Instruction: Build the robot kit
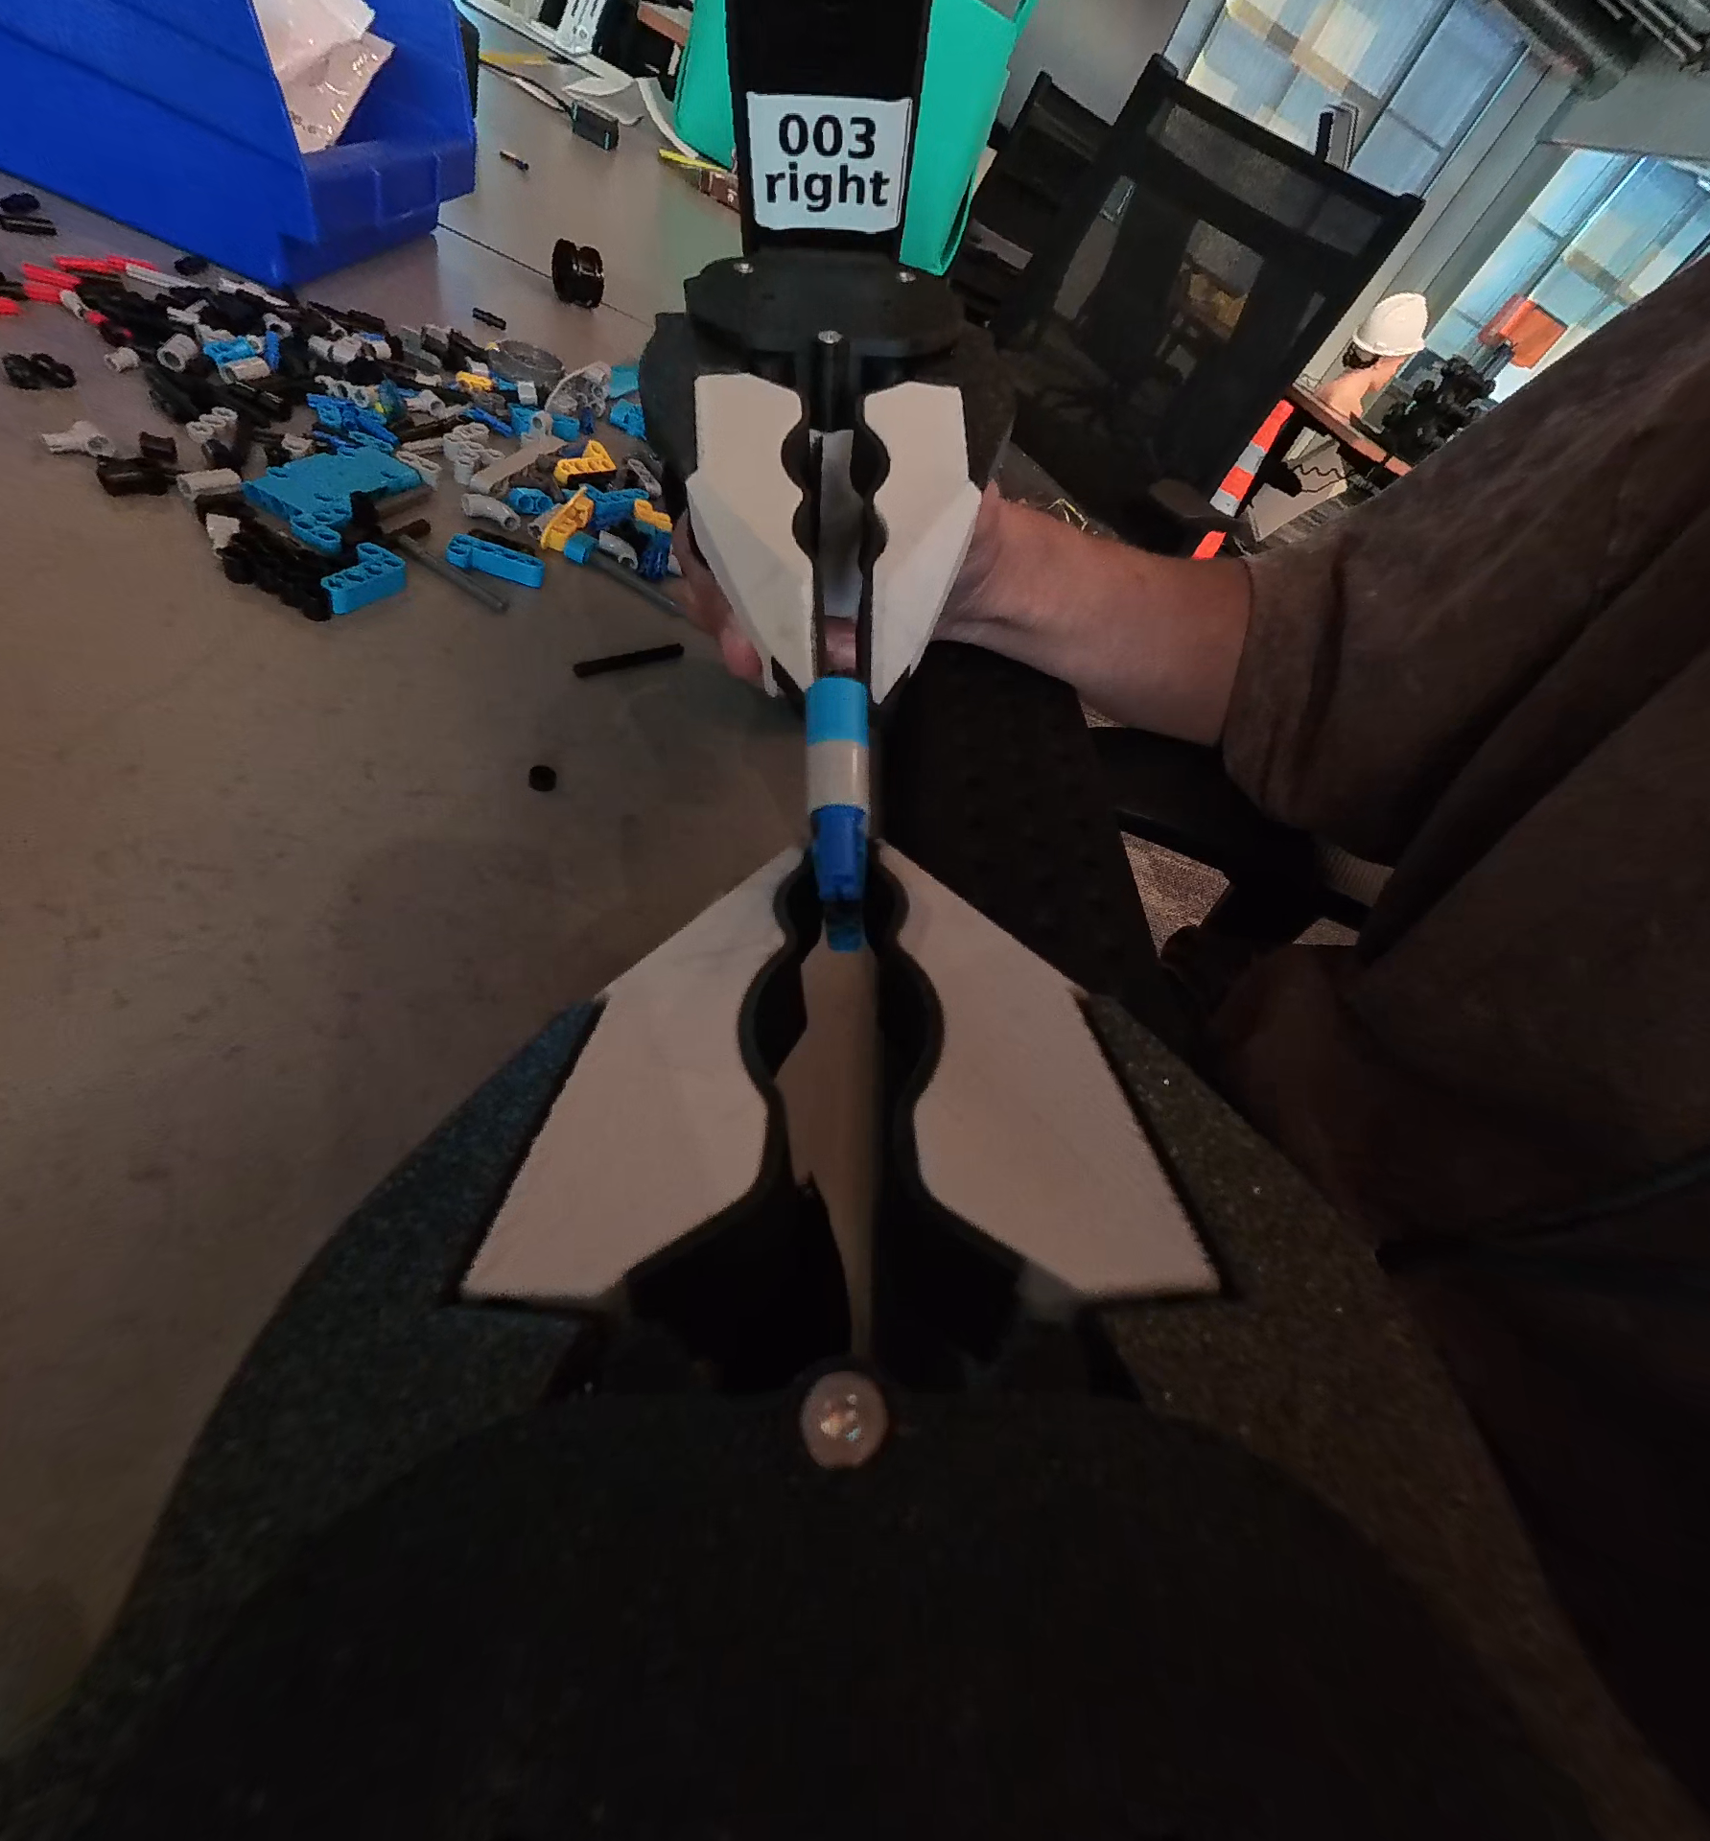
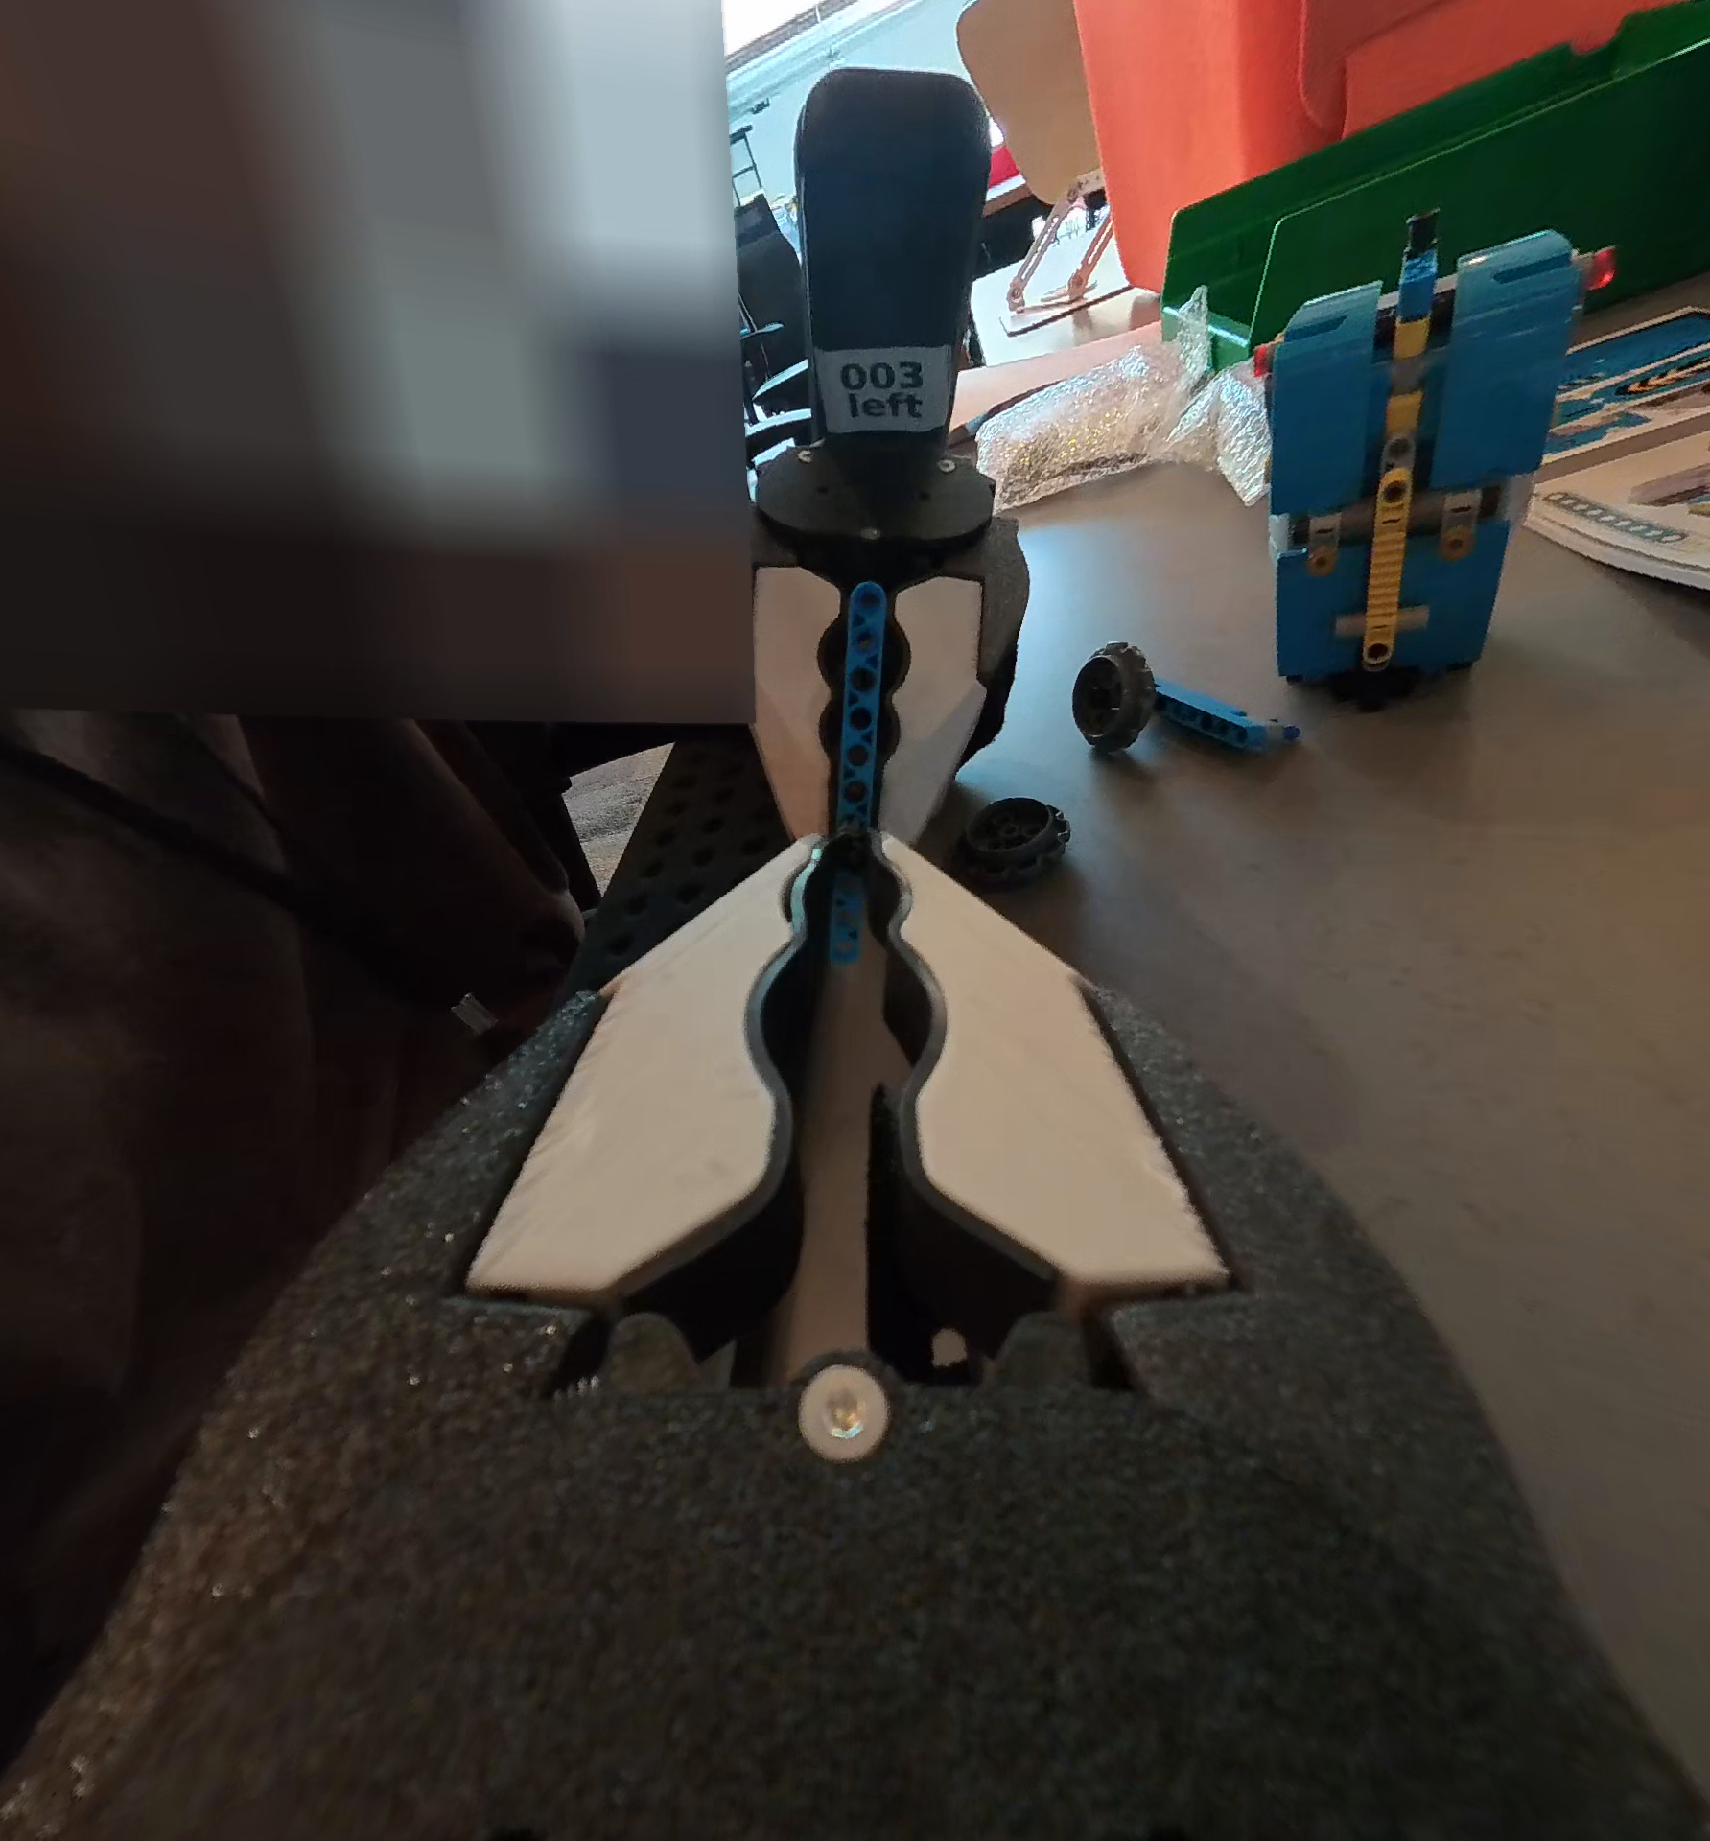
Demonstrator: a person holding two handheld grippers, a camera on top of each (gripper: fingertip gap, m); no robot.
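Both grippers are meeting tip to tip above the bench edge, each clenching one end of a small brick assembly. The left gripper is pinching the blue pin end of a short stack with a grey sleeve and a light blue sleeve; the right gripper, held by a hand, is clamping the far end on a thin black axle. In the right wrist view the right gripper is gripping a blue holed beam that is running into the left gripper. A loose brick pile and blue bin are sitting to one side; a blue model, two black wheels, a green bin, plastic bags and booklets are lying on the other.
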